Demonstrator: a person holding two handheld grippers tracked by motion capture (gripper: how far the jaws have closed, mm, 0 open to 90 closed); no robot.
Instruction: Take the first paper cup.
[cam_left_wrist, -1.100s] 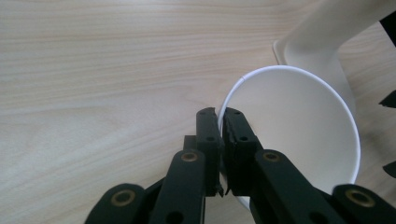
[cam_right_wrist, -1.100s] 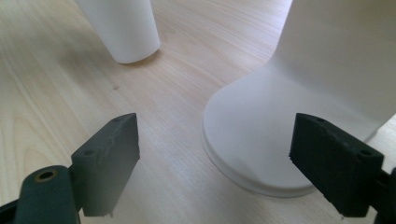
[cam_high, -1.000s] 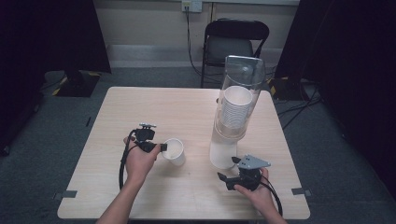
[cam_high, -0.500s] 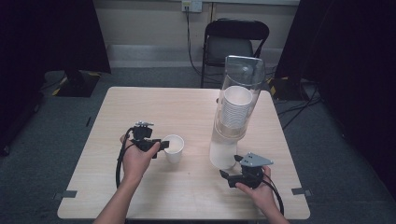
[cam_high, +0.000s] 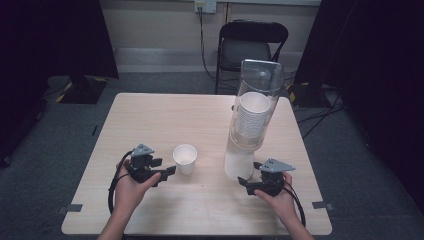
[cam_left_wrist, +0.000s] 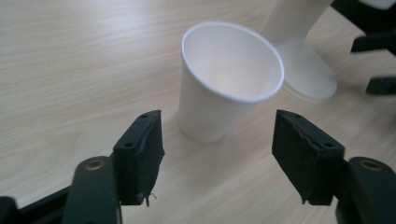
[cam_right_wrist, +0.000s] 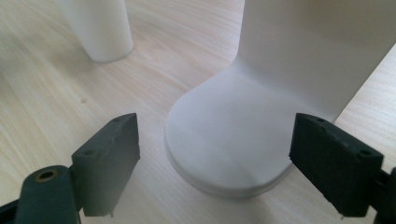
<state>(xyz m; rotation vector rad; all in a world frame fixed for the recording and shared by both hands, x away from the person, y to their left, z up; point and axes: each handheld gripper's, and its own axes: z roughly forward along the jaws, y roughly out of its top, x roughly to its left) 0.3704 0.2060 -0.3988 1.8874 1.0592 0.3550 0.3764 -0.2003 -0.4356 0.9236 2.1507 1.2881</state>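
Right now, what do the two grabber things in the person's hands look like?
Both are black. The left gripper and the right gripper each carry a grey three-cornered plate on top, and a black cable loops back from each by the wrist. Up close, each has two flat, blocky black jaws with small round holes, fixed on arms with a brass-coloured rivet. The forearms are bare, with no sleeves in view.

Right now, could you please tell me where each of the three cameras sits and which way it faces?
High view: fixed above the person's side, looking forward and down at the table; both forearms, left gripper and right gripper show.
Left gripper view: rides the left gripper, looking between its open jaws at the paper cup.
Right gripper view: rides the right gripper, looking between its open jaws at the cup dispenser's base.
Shared: all three show the paper cup and the dispenser.
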